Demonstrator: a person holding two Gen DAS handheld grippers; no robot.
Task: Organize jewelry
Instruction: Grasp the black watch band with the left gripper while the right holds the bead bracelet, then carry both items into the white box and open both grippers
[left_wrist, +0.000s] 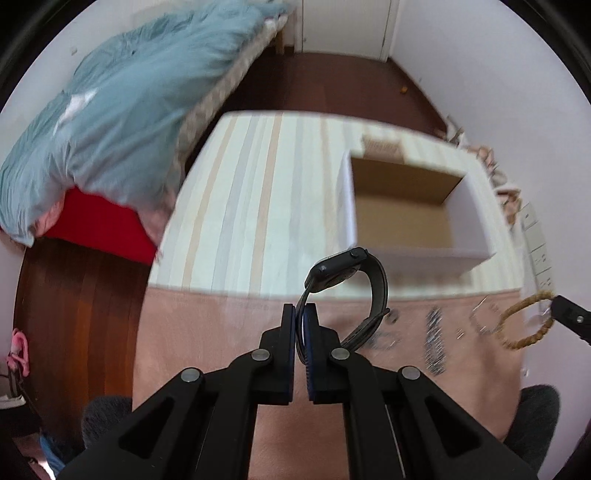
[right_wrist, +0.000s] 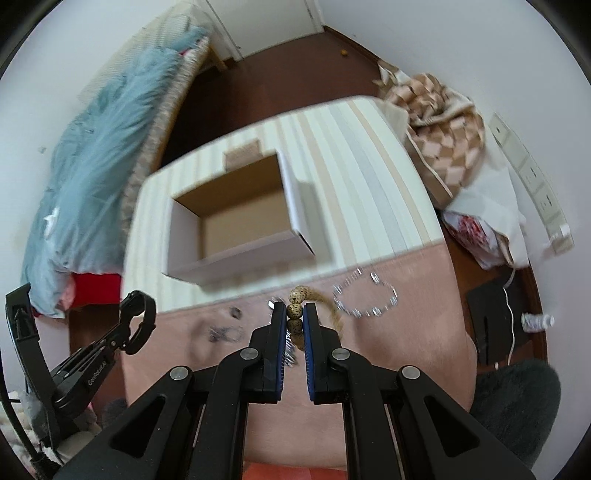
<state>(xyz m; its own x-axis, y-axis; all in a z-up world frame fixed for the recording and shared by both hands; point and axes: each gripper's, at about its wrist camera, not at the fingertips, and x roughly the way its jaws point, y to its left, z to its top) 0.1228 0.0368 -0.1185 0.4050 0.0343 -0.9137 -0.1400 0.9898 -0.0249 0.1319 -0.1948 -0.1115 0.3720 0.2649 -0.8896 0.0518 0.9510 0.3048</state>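
Observation:
My left gripper (left_wrist: 300, 314) is shut on the strap of a black smartwatch (left_wrist: 347, 275) and holds it above the pink cloth, short of the open white cardboard box (left_wrist: 406, 206). My right gripper (right_wrist: 295, 314) is shut on a tan beaded bracelet (right_wrist: 295, 312) with a braided cord, above the pink cloth. The bracelet also shows at the right of the left wrist view (left_wrist: 524, 321). The watch and left gripper show at the left of the right wrist view (right_wrist: 138, 321). The box (right_wrist: 236, 218) is empty inside.
A silver chain bracelet (right_wrist: 365, 297) lies on the pink cloth (right_wrist: 406, 350). Small dark jewelry pieces (right_wrist: 225, 332) lie left of it. A striped cloth (right_wrist: 351, 166) covers the table under the box. A bed with a blue blanket (left_wrist: 110, 103) stands left.

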